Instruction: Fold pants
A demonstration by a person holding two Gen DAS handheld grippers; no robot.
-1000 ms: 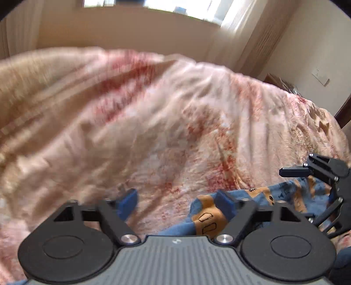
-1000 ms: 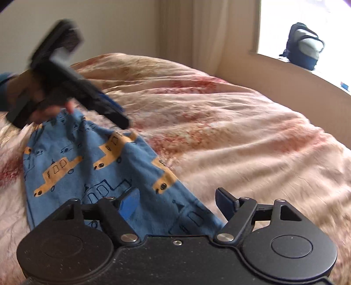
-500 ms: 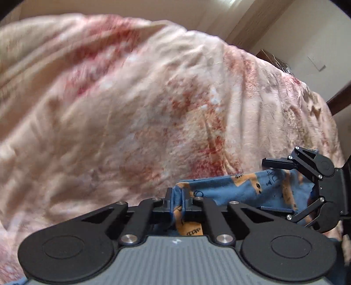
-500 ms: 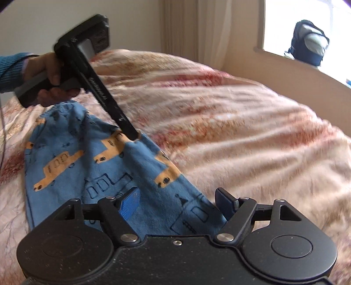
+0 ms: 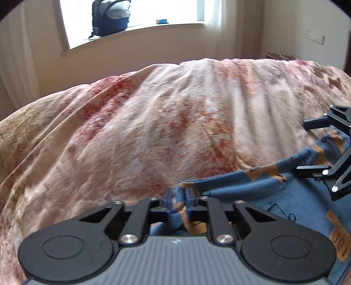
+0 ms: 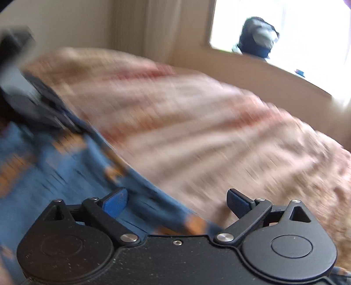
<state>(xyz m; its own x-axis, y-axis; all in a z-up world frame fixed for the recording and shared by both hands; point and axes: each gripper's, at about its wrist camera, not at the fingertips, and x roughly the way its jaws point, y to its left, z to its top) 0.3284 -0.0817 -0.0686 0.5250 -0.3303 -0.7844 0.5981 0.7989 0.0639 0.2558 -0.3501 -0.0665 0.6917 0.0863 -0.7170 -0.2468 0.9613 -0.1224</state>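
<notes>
A pair of blue pants (image 5: pixel 252 186) printed with orange vehicles lies across a bed, one edge of the soft, thin cloth pulled into a taut ridge. The left gripper (image 5: pixel 178 196) is clamped on a bunched corner of that edge, a wad of blue fabric squeezed between its blue pads. The right gripper (image 6: pixel 176 198) has its fingers spread wide on either side of the same hem, nothing between them; its own view is heavily smeared, so how near the cloth sits to the pads cannot be told.

The step in hand looks like the taking-up of the garment: one corner secured, the second not yet caught. The next move would seem to call for the right tongs to close on the hem well apart from the left's hold, so the edge can be carried over evenly; a limp knit like this will likely sag or slip if pinched shallowly.

Beneath the pants spreads a rumpled bedspread (image 5: pixel 153 122), pinkish cream mottled with red, creased in long soft folds. Beyond, a dark backpack (image 5: pixel 110 17) sits on a bright windowsill (image 5: pixel 136 30).
</notes>
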